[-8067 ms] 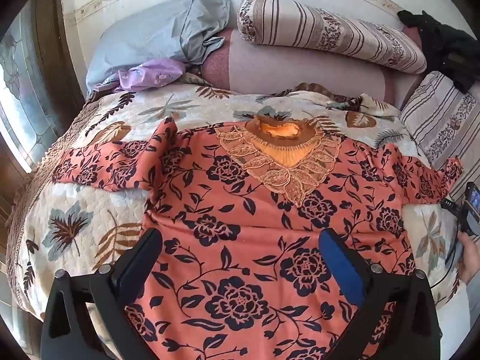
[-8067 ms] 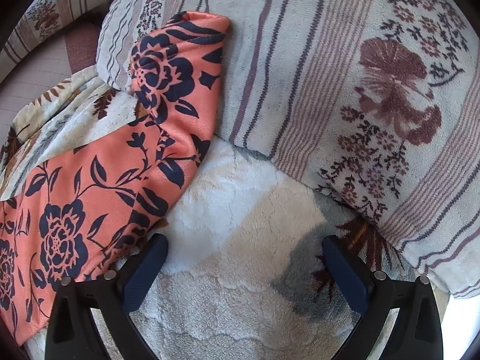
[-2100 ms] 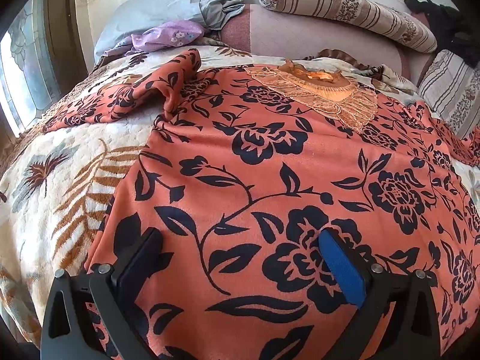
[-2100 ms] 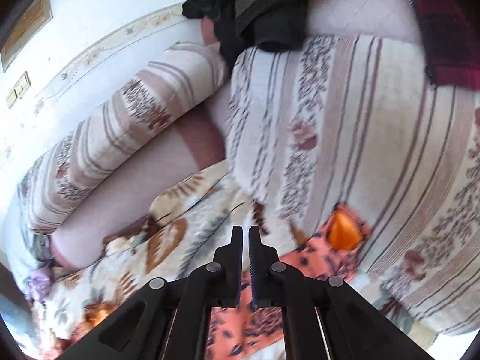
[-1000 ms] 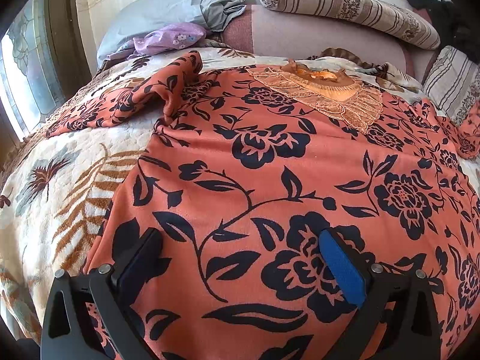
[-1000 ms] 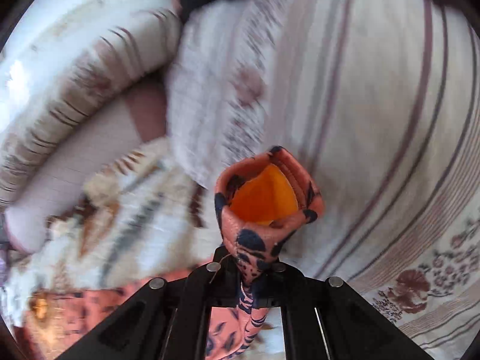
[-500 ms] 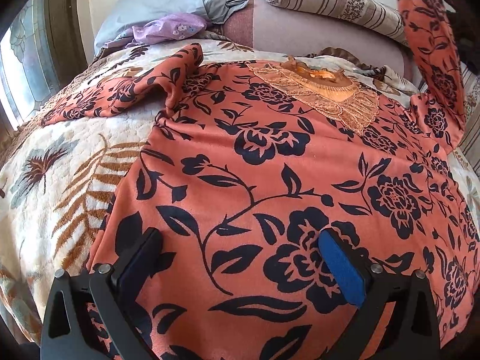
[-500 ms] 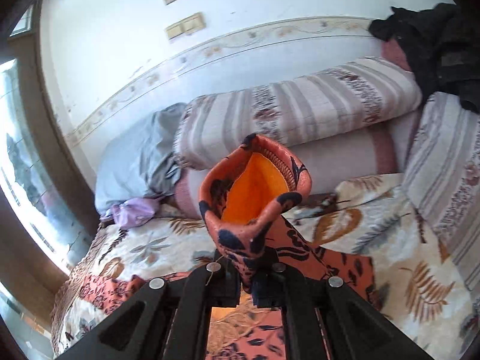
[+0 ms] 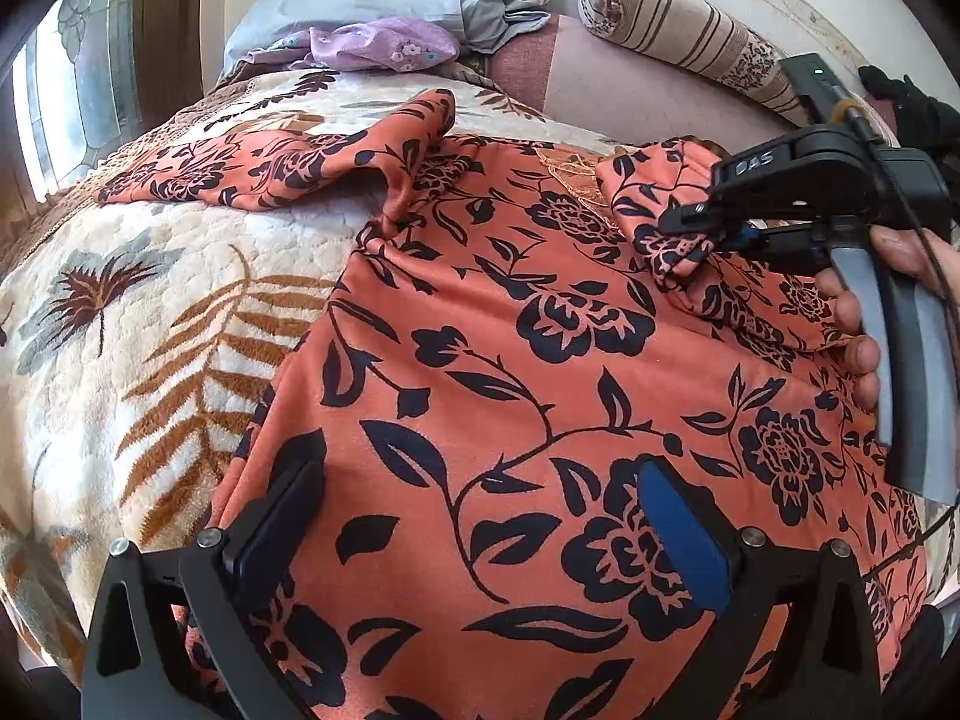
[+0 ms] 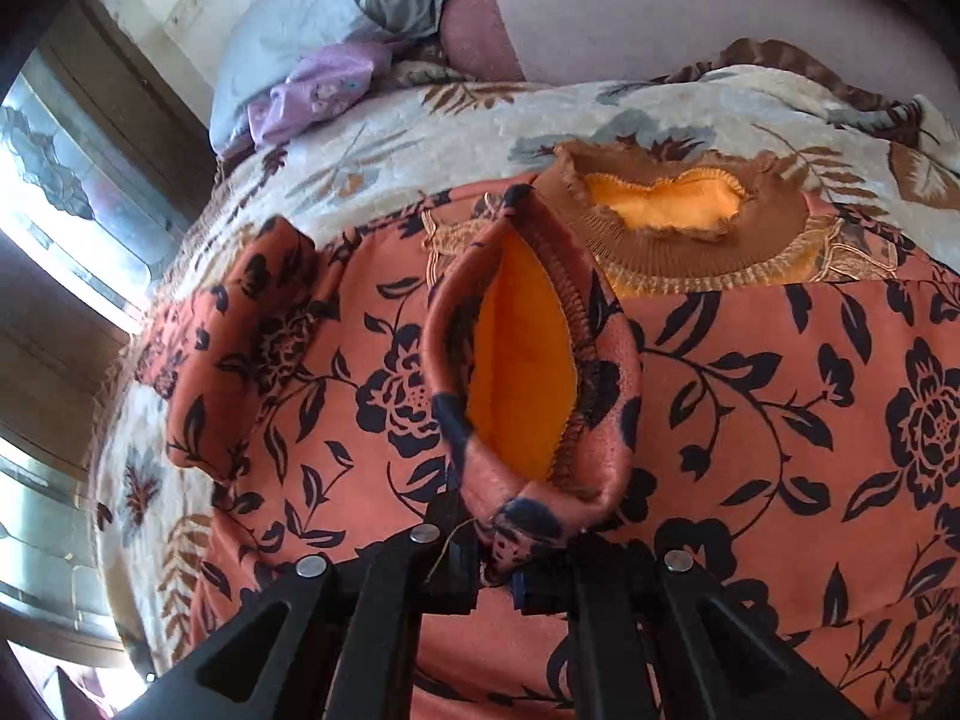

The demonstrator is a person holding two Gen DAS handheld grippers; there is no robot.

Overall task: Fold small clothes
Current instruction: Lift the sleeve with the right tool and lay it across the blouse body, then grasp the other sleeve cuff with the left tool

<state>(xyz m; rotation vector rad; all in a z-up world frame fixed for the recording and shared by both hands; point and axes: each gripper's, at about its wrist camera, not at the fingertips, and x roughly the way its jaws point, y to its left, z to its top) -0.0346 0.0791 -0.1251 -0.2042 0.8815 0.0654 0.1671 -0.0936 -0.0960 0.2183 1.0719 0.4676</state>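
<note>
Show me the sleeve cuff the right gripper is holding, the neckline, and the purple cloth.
sleeve cuff (image 10: 522, 372), right wrist view, orange lining inside the opening.
neckline (image 10: 666, 204), right wrist view, orange inside of the collar.
purple cloth (image 9: 384, 45), left wrist view, its middle.

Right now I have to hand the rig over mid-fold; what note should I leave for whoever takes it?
Right tool: shut on the cuff of the top's right sleeve, held over the chest of the floral top, near the collar.
Left tool: open, holding nothing, hovering over the bottom part of the top.
The top lies face up on the blanket.
Done: right sleeve brought in across the front, not yet released.
Left: lay that sleeve flat and let go, fold in the left sleeve, which is spread out on the blanket, then fold the body.
</note>
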